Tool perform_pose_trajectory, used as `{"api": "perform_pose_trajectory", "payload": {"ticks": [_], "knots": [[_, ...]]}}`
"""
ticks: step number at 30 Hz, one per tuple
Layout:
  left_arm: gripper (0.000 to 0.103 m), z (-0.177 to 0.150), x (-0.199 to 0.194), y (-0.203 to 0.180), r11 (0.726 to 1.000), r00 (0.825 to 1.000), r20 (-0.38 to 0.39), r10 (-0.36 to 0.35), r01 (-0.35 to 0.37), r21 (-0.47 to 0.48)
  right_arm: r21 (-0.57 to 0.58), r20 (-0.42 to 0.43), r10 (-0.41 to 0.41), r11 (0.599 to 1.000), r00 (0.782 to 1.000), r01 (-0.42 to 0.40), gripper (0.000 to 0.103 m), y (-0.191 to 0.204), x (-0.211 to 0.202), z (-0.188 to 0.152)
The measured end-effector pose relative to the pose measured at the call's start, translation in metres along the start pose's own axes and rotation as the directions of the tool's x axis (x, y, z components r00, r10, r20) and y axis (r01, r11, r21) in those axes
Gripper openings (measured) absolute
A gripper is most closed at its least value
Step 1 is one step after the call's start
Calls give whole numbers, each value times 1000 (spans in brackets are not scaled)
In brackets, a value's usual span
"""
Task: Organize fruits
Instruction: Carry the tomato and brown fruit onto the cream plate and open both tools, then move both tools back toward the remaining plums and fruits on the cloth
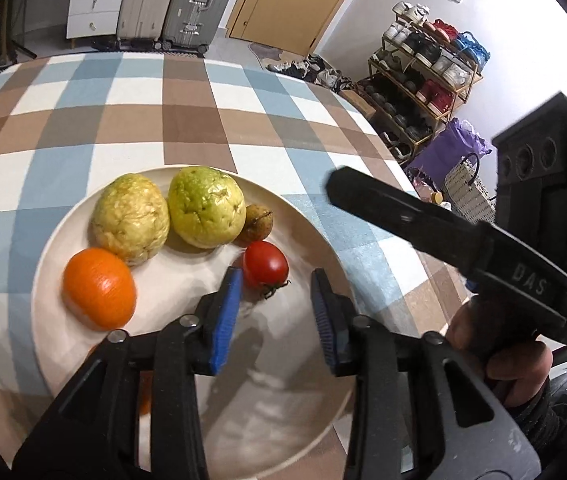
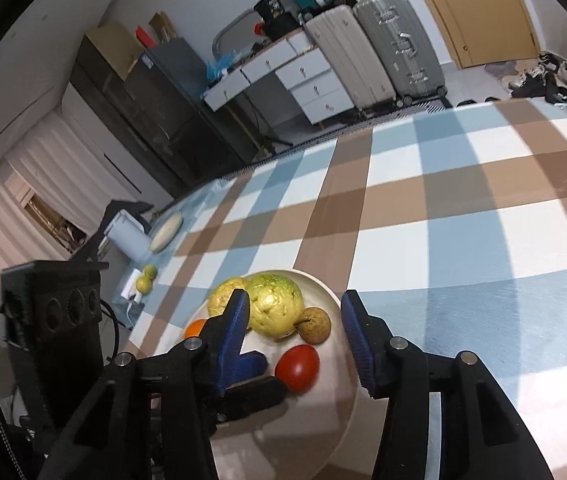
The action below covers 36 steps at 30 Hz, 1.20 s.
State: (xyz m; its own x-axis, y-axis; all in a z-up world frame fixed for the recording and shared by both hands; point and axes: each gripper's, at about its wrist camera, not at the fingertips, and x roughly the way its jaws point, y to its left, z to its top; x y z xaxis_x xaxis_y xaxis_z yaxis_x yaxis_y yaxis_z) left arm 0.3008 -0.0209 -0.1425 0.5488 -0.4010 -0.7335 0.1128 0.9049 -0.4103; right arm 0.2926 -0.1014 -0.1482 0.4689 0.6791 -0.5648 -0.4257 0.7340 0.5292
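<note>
I see a round cream plate (image 1: 307, 208) sitting on a table with a checked cloth (image 1: 187, 112) in blue, brown and white squares. The fruits are all on the plate. At the back there are two bumpy yellow-green guavas side by side, the paler guava (image 1: 130, 218) on the left and the greener guava (image 1: 206, 206) on the right, and they look like they touch. A small brown fruit (image 1: 256, 223) sits right beside the greener one. An orange (image 1: 99, 288) lies at the left, just below the paler guava. A red tomato (image 1: 265, 265) with a little green stem lies in front of the brown fruit. My left gripper (image 1: 277, 286) hangs over the near part of the plate. Its two blue pads stand apart and nothing is pinched between them. The tomato is just past the left pad's tip, very close to it, but I cannot tell if they touch. My right gripper (image 2: 295, 312) is also over the plate, and its blue pads are spread wide with nothing held. From its camera the tomato (image 2: 297, 367) shows between the two pads, lower down on the plate, with no pad pressing on it. A hand (image 1: 499, 356) holds the right gripper's black handle at the right side of the left camera's view.
</note>
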Motion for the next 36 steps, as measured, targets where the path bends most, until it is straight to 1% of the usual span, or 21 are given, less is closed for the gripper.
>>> {"api": "perform_pose_trajectory", "payload": {"ticks": [2,3,4,5,6,7,9,12,13,14,19,22,26,31,36], "knots": [[41,-4,-13,-2,1000,1000,18,8,-8,7,0,22,-10,1000,1000,10,55,4,-14,-5],[42,-7,-18,-4,1000,1000,26,11,-11,10,-1,28,-11,1000,1000,11,61,6,-20,-6],[43,-9,-25,-6,1000,999,38,17,-17,14,-7,40,-15,1000,999,15,64,9,-28,-10],[47,-11,-32,-7,1000,999,47,23,-24,16,-14,52,-22,1000,998,23,69,13,-35,-13],[53,-12,-37,-9,999,998,55,27,-28,17,-20,64,-30,999,998,31,72,16,-42,-16],[56,-15,-47,-11,999,997,71,35,-36,17,-26,72,-33,999,997,35,73,19,-48,-18],[68,-21,-63,-15,999,994,102,48,-50,20,-38,96,-41,998,995,44,84,26,-63,-25],[74,-29,-85,-22,997,989,135,59,-64,33,-58,144,-55,996,988,64,95,40,-87,-37],[77,-32,-93,-25,996,987,146,69,-75,38,-63,157,-61,995,986,72,97,44,-93,-41],[81,-35,-100,-27,995,985,156,78,-86,41,-67,166,-65,995,984,77,98,48,-99,-44],[84,-53,-136,-36,991,972,207,107,-121,56,-101,206,-67,991,976,90,101,70,-127,-64],[89,-65,-153,-39,989,966,230,116,-133,61,-129,222,-68,987,973,98,102,83,-138,-77],[100,-82,-173,-41,988,958,259,126,-145,54,-166,233,-71,980,970,111,103,100,-150,-96],[101,-107,-192,-43,986,948,288,131,-155,60,-216,242,-76,968,967,130,103,118,-157,-119],[102,-131,-197,-43,981,944,294,150,-179,73,-263,240,-83,954,967,147,103,131,-161,-140]]}}
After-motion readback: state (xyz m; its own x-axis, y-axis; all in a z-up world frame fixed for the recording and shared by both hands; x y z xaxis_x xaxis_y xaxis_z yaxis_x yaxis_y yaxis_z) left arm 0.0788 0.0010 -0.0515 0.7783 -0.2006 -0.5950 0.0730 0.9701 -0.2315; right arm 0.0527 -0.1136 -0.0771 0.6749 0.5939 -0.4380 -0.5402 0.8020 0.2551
